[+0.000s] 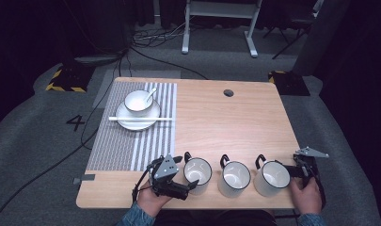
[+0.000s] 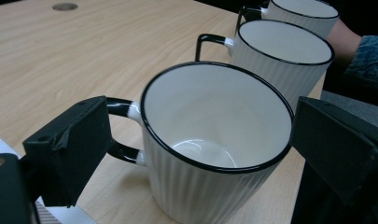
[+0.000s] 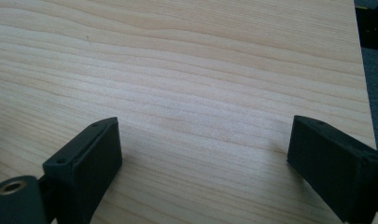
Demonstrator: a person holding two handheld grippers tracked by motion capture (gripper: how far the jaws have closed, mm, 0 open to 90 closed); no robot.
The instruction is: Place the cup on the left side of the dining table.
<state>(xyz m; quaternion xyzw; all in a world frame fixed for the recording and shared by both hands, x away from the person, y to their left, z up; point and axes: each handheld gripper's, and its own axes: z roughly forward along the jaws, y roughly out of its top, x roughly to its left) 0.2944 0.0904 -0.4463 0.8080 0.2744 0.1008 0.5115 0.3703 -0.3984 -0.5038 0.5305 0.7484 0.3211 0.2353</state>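
Left tongs point(image 2: 196, 154) spread wide around the leftmost mug point(image 2: 214, 140), unclamped; right tongs point(image 3: 205, 172) apart over bare table point(image 3: 200, 70).

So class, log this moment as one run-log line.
left gripper: open, jaws either side of left mug | right gripper: open over bare table, beside right mug | middle mug: untouched

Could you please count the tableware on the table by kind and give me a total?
White ribbed mugs with black rims and handles: 3 (left, middle, right)
White bowl: 1
White saucer plate: 1
White spoon: 1
Pair of white chopsticks: 1
Grey striped placemat: 1
Total: 8
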